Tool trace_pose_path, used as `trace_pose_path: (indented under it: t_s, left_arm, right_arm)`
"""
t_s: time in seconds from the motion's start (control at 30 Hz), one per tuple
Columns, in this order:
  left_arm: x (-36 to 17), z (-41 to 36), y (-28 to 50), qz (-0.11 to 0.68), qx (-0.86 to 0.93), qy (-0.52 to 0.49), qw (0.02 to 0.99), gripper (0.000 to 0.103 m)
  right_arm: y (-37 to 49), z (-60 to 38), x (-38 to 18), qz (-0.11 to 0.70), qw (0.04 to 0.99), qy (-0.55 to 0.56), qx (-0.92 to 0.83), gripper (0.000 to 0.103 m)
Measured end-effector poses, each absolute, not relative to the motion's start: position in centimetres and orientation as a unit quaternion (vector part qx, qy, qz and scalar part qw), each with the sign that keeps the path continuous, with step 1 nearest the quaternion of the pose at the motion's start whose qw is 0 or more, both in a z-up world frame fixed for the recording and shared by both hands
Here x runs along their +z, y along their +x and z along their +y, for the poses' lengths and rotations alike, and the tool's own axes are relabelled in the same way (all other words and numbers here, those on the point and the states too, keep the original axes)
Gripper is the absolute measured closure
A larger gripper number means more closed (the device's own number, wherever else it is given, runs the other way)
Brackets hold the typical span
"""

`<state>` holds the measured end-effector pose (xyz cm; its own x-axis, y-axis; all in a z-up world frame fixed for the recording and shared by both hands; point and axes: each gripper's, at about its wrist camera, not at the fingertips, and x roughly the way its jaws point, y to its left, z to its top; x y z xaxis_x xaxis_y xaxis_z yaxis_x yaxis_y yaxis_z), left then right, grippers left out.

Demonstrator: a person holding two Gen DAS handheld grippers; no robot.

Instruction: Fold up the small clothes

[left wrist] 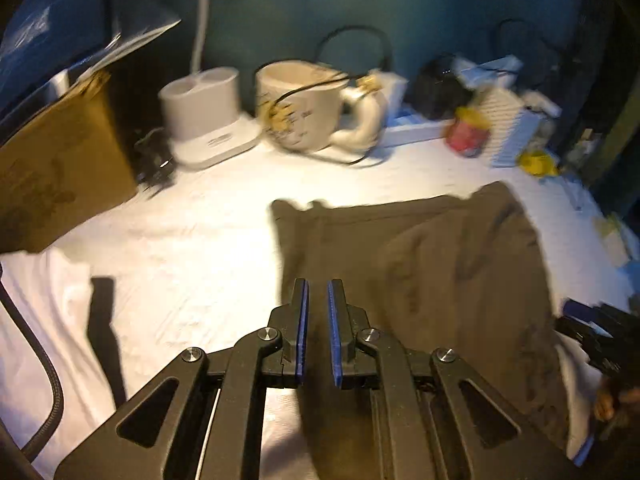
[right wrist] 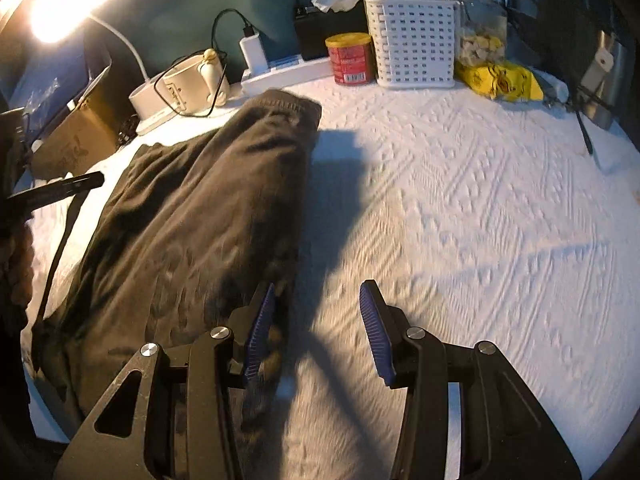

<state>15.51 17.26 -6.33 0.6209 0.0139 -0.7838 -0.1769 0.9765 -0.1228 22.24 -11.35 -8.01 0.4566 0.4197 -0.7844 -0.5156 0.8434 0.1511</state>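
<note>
A dark olive-brown garment lies folded lengthwise on the white textured cloth. It also shows in the right wrist view, running from the near left toward the back. My left gripper hovers over the garment's near left edge, its jaws almost together with a narrow gap; whether cloth is pinched I cannot tell. My right gripper is open and empty at the garment's near right edge, its left finger over the fabric. The left gripper's tip shows at the far left of the right wrist view.
Along the back stand a cream mug, a white lamp base, a cardboard box, a red can, a white perforated basket and a yellow packet. A black cable runs at the left.
</note>
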Motion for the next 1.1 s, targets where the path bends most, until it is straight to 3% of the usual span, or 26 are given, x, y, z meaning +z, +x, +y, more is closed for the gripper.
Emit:
trace_pose_path:
  t_s: [0.07, 0.17, 0.33, 0.4, 0.43, 0.47, 0.5, 0.83, 0.9, 0.97, 1.1]
  left_arm:
    - [-6.0, 16.3, 15.9, 0.426, 0.020, -0.095, 0.899, 0.085]
    - [-6.5, 15.2, 17.5, 0.429, -0.012, -0.089, 0.899, 0.054]
    - [-8.0, 14.2, 20.2, 0.444, -0.025, -0.061, 0.894, 0.051]
    - [-8.5, 14.2, 20.5, 0.444, -0.035, -0.053, 0.894, 0.058]
    - [-8.6, 14.1, 20.5, 0.442, -0.040, -0.049, 0.895, 0.068]
    - [-8.8, 14.1, 20.6, 0.443, -0.044, -0.043, 0.894, 0.089]
    - [-9.0, 14.1, 20.5, 0.443, -0.044, -0.041, 0.895, 0.095]
    - [-6.2, 16.6, 18.7, 0.382, -0.023, -0.070, 0.921, 0.098]
    - [-5.9, 16.9, 18.6, 0.378, -0.024, -0.071, 0.923, 0.098]
    - [-5.8, 17.2, 18.7, 0.376, -0.024, -0.074, 0.923, 0.098]
    - [-5.8, 17.8, 18.8, 0.367, -0.003, -0.070, 0.927, 0.098]
  right_arm:
    - [23.1, -10.9, -7.1, 0.434, 0.857, -0.060, 0.271, 0.056]
    - [24.3, -10.4, -5.7, 0.419, 0.866, -0.064, 0.267, 0.056]
    - [27.1, -9.6, -4.3, 0.399, 0.877, -0.050, 0.264, 0.056]
    - [28.5, -9.3, -4.2, 0.398, 0.878, -0.039, 0.262, 0.056]
    - [29.3, -9.2, -4.3, 0.397, 0.879, -0.031, 0.262, 0.056]
    - [30.0, -9.0, -4.4, 0.398, 0.878, -0.023, 0.264, 0.056]
    - [30.5, -8.8, -4.4, 0.399, 0.877, -0.018, 0.268, 0.056]
    - [34.5, -5.6, -7.6, 0.458, 0.827, 0.020, 0.325, 0.057]
    - [34.4, -5.0, -7.7, 0.460, 0.821, 0.024, 0.337, 0.079]
    - [34.3, -4.5, -7.1, 0.447, 0.827, 0.018, 0.340, 0.089]
    - [34.6, -3.4, -6.4, 0.430, 0.834, 0.012, 0.346, 0.089]
